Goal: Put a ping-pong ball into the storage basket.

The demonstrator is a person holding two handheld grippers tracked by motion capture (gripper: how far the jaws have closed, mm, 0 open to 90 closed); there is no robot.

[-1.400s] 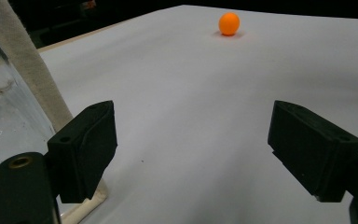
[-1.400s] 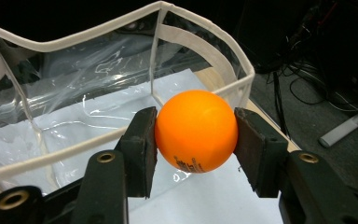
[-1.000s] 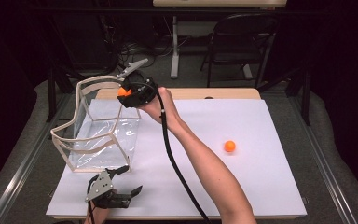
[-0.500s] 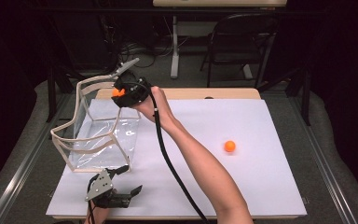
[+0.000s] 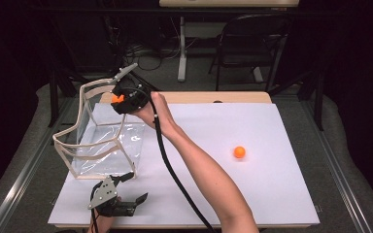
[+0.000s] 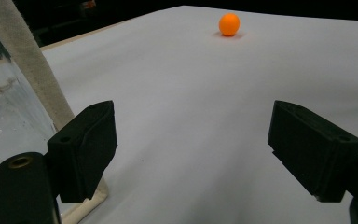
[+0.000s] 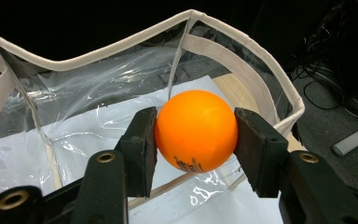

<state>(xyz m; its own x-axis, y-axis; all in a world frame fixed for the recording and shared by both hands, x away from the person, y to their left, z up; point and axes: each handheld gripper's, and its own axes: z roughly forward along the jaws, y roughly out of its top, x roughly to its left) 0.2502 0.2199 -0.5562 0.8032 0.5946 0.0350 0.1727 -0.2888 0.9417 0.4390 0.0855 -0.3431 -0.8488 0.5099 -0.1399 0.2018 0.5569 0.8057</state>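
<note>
So the right hand-held gripper [image 7: 195,135] has an orange ball [image 7: 196,131] pinched between its two black jaws, one pad pressed on each side. It's a ball, so there's no long axis to speak of, and it doesn't really point anywhere; the only cue is a bit of small dark print on its lower front, facing the gripper's camera. In the high view, that gripper [image 5: 119,98] is up over the far right corner of the clear bag [image 5: 102,145], right above the rim, with the ball [image 5: 117,98] showing as an orange spot at the tip. From the right gripper view the ball hangs over the bag's open mouth, with the cream fabric trim [image 7: 242,56] curving behind it and the crinkly clear plastic below.

The bag stands upright on the left part of the white tabletop [image 5: 272,194], mouth open upward.

The left hand-held gripper [image 5: 126,187] sits near the front edge of the tabletop, just in front of the bag, jaws spread wide with nothing between them. In its own view the jaws frame bare tabletop, with the bag's bottom corner beside the left jaw.

A second orange ball [image 5: 239,152] lies loose on the tabletop, well apart to the right.
</note>
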